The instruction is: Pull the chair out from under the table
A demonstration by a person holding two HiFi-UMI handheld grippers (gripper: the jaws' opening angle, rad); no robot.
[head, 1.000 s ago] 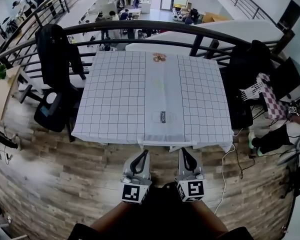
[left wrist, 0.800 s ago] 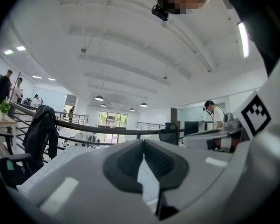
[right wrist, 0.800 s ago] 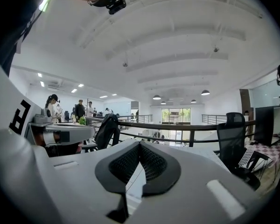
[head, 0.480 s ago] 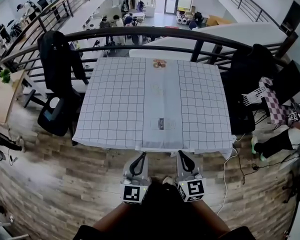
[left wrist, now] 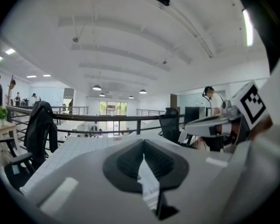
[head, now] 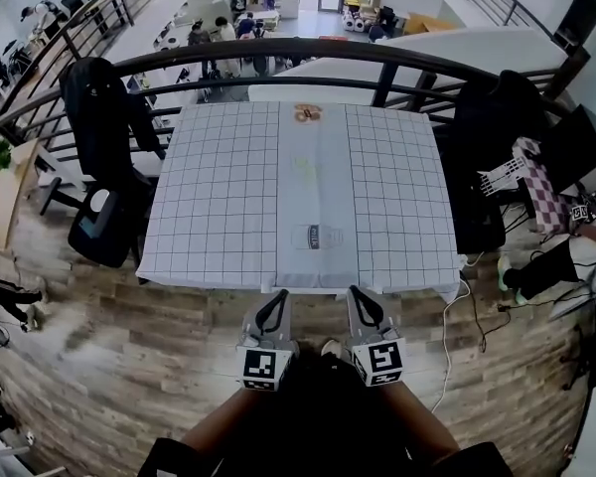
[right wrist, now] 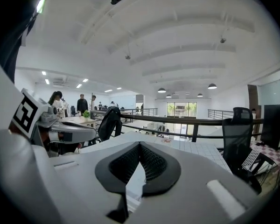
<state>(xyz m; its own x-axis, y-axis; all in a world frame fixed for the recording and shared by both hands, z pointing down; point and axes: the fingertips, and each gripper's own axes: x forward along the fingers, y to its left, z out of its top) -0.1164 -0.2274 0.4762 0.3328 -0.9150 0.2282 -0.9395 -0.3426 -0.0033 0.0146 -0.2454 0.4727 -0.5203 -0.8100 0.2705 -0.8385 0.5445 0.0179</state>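
- Squarely before the near edge of the checked-cloth table (head: pixel 228 202), a person holds out the left gripper (head: pixel 274 301) and the right gripper (head: pixel 359 299), side by side and just short of the cloth's hem.
- Both tools are empty: each gripper view shows the ribbed pads pressed together with nothing between them.
- No chair is plainly tucked under the table's near edge. A pale strip (head: pixel 323 291) shows just below the hem between the two grippers, and it cannot be told whether that is a chair back or the table's own frame.
- Two candidates flank the table: a black office chair (head: pixel 101 217) beside its left edge, with a dark jacket (head: pixel 94 107) draped over the backrest, and a second black office chair (head: pixel 477 202) pushed against its right edge.
- Either office chair is probably bulky but easy to move, likely to slide or roll over the wooden floor (head: pixel 129 346) once tugged.
- The stiff top rim of a backrest looks like the best hold. The jacket is soft and could slip off in the jaws, so a grip on bare frame seems safer.
- The jaws must open before any hold can be taken.
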